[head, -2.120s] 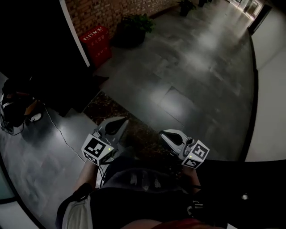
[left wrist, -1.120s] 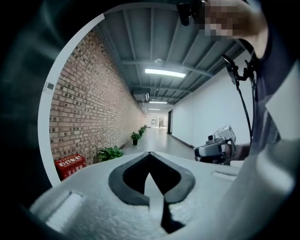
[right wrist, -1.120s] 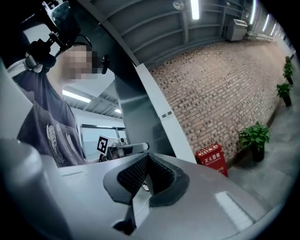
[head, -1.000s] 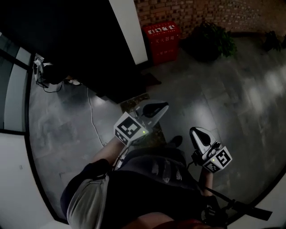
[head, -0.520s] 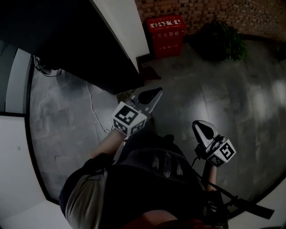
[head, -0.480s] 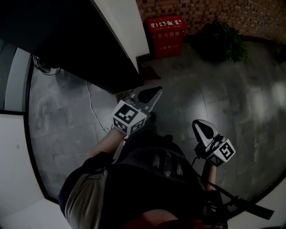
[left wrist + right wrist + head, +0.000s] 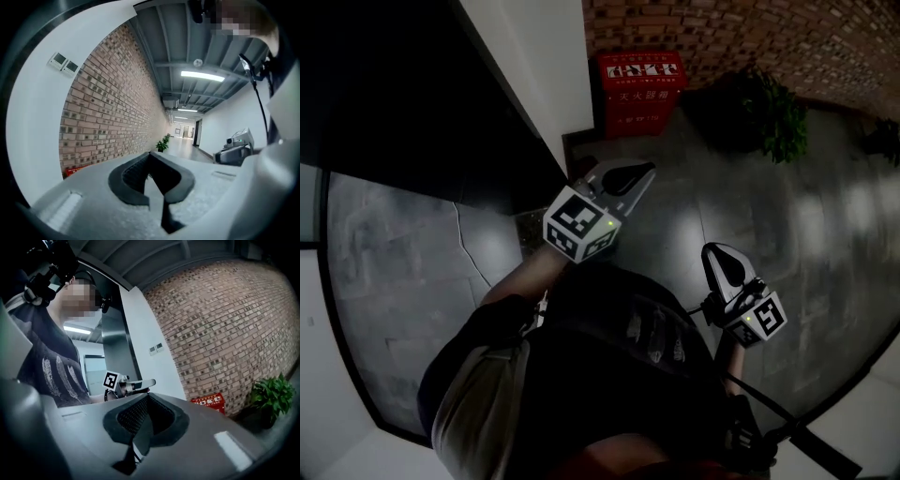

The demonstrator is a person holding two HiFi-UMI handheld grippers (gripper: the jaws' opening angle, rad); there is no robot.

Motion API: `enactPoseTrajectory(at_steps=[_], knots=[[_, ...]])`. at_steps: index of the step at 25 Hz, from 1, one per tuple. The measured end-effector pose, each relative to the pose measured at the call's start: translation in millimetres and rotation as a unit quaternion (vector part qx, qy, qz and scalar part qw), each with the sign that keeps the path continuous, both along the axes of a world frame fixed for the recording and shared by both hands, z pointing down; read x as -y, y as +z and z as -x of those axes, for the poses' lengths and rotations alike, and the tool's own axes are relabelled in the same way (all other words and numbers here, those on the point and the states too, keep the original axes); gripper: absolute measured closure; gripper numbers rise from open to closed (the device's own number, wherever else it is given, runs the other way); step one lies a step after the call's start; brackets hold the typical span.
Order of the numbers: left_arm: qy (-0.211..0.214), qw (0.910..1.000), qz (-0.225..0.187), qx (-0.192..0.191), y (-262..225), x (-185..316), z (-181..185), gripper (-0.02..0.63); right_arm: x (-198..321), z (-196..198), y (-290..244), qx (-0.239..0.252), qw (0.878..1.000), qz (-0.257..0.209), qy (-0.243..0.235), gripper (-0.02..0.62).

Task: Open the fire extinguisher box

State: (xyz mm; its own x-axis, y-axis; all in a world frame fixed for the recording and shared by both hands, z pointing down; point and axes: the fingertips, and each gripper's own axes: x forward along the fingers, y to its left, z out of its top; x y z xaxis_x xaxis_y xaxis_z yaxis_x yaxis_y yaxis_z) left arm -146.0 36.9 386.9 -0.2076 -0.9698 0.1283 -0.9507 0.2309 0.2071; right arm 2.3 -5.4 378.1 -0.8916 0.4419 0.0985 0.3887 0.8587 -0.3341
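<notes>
We hold both grippers out ahead of us with nothing in them. In the left gripper view the left gripper (image 7: pixel 150 157) has its jaws pressed together, and in the right gripper view the right gripper (image 7: pixel 147 398) is likewise closed on nothing. The head view shows what neither of those does: the left gripper (image 7: pixel 643 172) reaches further forward than the right gripper (image 7: pixel 713 253), and both are well short of the fire extinguisher box (image 7: pixel 639 92). Only the right gripper view shows the box face-on (image 7: pixel 208 403), and it also catches the left gripper (image 7: pixel 151 380) with its marker cube. In the left gripper view only a red sliver of the box (image 7: pixel 76 170) shows over the gripper's body. That view alone looks down a long corridor under a strip ceiling light (image 7: pixel 201 76). The box is red with white lettering and stands closed on the floor against the brick wall (image 7: pixel 741 37), in the corner beside a white pillar (image 7: pixel 534 66). A potted plant (image 7: pixel 769 108) stands near the box at its right. The floor (image 7: pixel 825 216) is of dark, glossy tiles, and a thin cable (image 7: pixel 464 244) trails across it at the left.
</notes>
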Motion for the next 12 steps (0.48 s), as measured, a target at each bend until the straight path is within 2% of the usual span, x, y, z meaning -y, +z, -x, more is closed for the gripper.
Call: enactPoseTrajectory(at_steps=[3,7,10,12], knots=[[-0.015,0.9997,-0.021,0.002,-6.4,9.3,61.9,0.611,5.3,54.2,7.3,-0.006,1.000,-0.025,0.009,0.595],[-0.058,0.9975,-0.041,-0.005,-5.7,12.1,107.8,0.611,9.7,90.9,19.4,-0.020,1.000,-0.013,-0.007,0.595],[-0.095,0.9953,-0.020,0.000,10.0,19.2,138.0,0.611,26.0,128.4,27.3,-0.019,0.999,-0.021,-0.018,0.595],[-0.105,0.9944,-0.001,0.013,22.9,25.5,149.7,0.611,35.0,151.4,37.6,-0.018,0.998,-0.056,-0.037,0.595]])
